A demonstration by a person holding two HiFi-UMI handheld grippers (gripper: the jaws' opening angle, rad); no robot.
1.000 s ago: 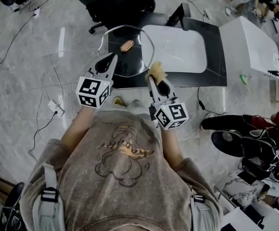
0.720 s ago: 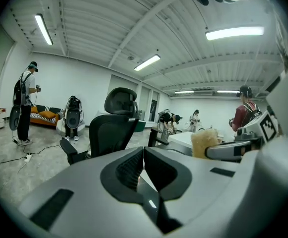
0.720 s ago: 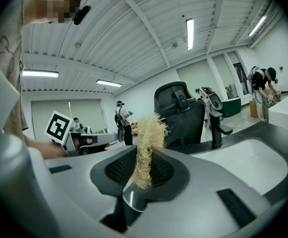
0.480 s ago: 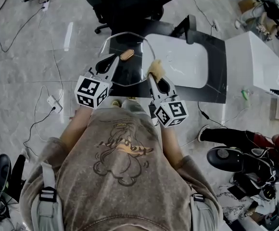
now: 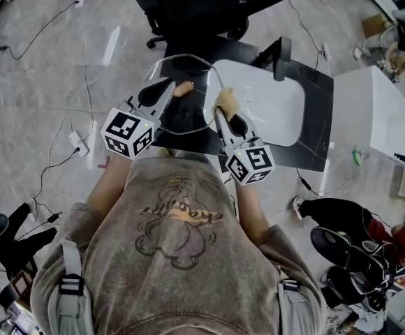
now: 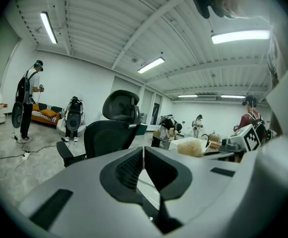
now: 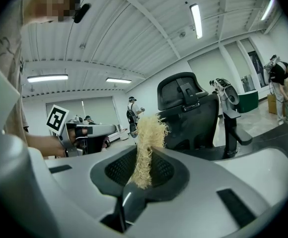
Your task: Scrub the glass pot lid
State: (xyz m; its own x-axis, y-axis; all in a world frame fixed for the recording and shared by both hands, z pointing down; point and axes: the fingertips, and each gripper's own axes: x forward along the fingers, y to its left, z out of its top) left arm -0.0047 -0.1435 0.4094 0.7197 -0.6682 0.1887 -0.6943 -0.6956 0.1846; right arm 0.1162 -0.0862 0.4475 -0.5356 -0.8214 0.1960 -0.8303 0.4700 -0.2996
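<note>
The round glass pot lid (image 5: 188, 117), with a tan knob (image 5: 183, 88), hangs above the black counter. My left gripper (image 5: 166, 84) is shut on its left rim, and the left gripper view shows the thin glass edge (image 6: 147, 192) pinched between the closed jaws. My right gripper (image 5: 223, 110) is shut on a tan fibrous scrub pad (image 5: 226, 100), which sits by the lid's right rim. In the right gripper view the pad (image 7: 147, 143) sticks up out of the jaws, with the left gripper (image 7: 79, 130) off to the left.
A white sink basin (image 5: 262, 96) is set in the black counter (image 5: 318, 128), with a dark faucet (image 5: 281, 49) behind it. A black office chair (image 5: 209, 9) stands beyond. A white cabinet (image 5: 373, 114) is on the right. Cables cross the floor on the left, and people stand far off.
The head view has shifted, so the counter and chair sit lower and more to the right. Both grippers, the lid and the pad keep about the same relation.
</note>
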